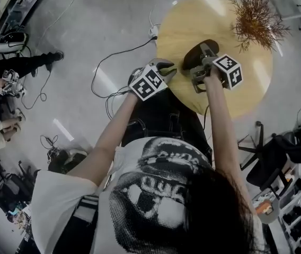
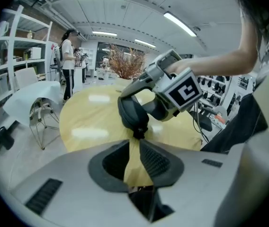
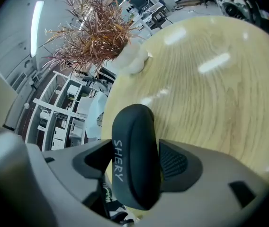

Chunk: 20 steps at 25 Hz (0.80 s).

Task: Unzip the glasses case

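Round wooden table (image 1: 248, 91), dried branches (image 1: 256, 17) at its far side. The right gripper (image 1: 200, 58) clamps the glasses case (image 1: 192, 56) above the near edge. Left gripper (image 1: 166, 69) sits just beside it, jaws slightly parted and empty. Only its view shows the zipper pull (image 2: 138, 133); the right gripper view shows "SHERY" lettering.

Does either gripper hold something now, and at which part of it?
The right gripper clamps the glasses case by its two sides. The left gripper holds nothing; its jaws stand apart.
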### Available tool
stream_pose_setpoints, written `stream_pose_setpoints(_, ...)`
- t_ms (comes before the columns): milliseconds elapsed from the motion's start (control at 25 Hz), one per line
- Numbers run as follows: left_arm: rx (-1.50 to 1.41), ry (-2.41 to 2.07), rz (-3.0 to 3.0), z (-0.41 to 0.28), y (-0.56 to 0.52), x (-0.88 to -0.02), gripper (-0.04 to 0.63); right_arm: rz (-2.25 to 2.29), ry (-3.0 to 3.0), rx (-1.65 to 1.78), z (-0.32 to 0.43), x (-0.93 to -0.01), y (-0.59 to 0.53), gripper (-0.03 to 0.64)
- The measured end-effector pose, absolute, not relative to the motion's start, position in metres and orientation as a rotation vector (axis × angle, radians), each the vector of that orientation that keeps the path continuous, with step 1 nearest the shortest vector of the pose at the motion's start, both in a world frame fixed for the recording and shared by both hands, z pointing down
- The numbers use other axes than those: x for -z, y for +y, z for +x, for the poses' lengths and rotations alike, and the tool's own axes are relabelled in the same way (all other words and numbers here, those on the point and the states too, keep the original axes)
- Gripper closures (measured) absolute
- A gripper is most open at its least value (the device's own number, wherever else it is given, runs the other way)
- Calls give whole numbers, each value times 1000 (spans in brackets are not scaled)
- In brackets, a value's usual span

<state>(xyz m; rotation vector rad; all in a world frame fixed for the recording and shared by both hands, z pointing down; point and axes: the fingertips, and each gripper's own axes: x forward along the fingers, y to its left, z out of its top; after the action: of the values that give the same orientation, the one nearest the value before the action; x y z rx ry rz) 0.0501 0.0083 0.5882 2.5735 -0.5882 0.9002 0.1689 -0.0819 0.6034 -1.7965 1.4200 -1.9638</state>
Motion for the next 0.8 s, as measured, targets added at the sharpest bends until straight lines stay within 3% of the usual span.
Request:
stream_pose_setpoints(440,-819,-742,2538,13,22,-547,536,-1755,1527,1938,171,-592,-67,301)
stream_pose_setpoints(800,-644,-815,2489,10,18,-523,537,-1733,1713,1867,167,-574,-35,336)
